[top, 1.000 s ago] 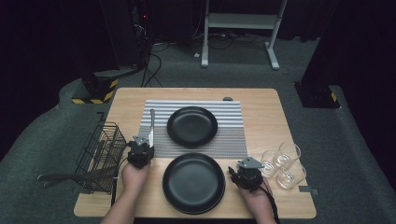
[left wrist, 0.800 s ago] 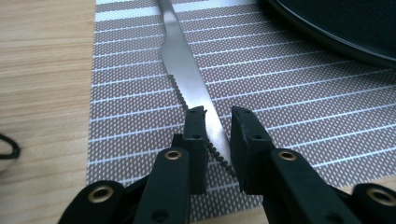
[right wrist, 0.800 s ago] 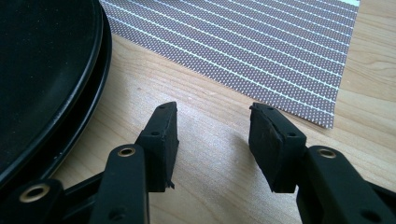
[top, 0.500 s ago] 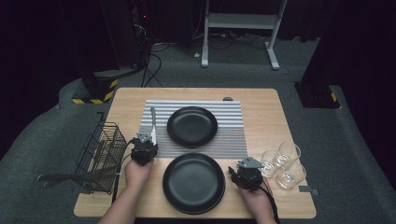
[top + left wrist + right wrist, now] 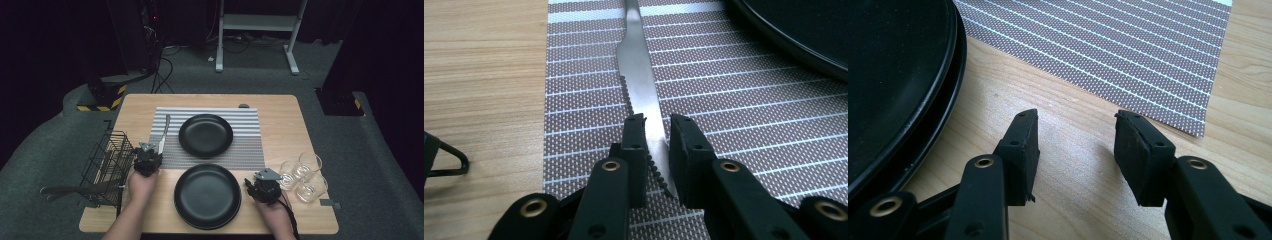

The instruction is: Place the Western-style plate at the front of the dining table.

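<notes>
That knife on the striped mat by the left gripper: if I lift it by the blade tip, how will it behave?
The knife looks like thin, flat polished metal, so probably stiff but slippery between the left gripper pads. The jaws flank its serrated tip, with the handle far beyond, so it will likely droop or pivot. Lying flat on the placemat, it shouldn't roll.

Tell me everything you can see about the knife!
The knife is shiny silver metal with tiny saw teeth along one edge. It lies flat on the striped placemat, left of the far black plate. The left gripper has its black jaws on either side of the blade's tip end. The handle points away from the person.
</notes>
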Demonstrator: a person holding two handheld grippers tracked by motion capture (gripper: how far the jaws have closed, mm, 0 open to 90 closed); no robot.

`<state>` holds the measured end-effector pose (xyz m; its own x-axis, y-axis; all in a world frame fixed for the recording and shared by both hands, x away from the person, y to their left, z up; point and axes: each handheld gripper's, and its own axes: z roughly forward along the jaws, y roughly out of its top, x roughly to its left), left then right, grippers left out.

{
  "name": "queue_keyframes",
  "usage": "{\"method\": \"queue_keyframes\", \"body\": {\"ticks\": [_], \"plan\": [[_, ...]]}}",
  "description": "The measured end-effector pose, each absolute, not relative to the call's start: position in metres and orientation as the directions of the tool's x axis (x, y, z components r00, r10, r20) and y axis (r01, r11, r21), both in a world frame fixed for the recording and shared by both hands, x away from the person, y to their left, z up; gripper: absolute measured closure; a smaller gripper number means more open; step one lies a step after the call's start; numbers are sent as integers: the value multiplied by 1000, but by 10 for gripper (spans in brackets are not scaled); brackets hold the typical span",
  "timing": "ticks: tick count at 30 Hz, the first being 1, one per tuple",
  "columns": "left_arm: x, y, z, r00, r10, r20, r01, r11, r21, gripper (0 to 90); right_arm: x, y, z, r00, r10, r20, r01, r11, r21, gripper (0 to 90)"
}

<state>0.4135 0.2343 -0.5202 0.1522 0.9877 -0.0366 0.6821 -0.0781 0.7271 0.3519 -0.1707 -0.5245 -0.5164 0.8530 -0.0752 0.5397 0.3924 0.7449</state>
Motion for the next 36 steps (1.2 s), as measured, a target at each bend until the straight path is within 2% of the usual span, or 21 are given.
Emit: {"method": "queue_keyframes", "body": {"ticks": [6,12,21,24,27,28,36], "plan": [[412,235,-522,162,986,-48,671,-74,737,760,352,-170,-525,-519,852,-76,539,394,745,526],[410,234,-524,176,983,-52,657,-78,750,687,352,-170,-525,-521,850,-79,532,395,749,525],[408,233,-525,181,982,-47,646,-83,759,646,352,-171,-524,-520,851,-73,531,389,753,523],[408,233,-525,177,983,-42,644,-83,760,655,352,-171,-524,-519,852,-71,535,389,750,524],[408,233,-525,171,985,-24,646,-93,758,759,352,-171,-524,-520,851,-72,532,389,752,524],[408,233,-525,169,985,-32,647,-87,757,769,351,-171,-524,-519,852,-72,533,388,752,524],[412,233,-523,174,984,-33,659,-91,747,775,352,-172,-524,-519,852,-71,532,387,754,524]]}}
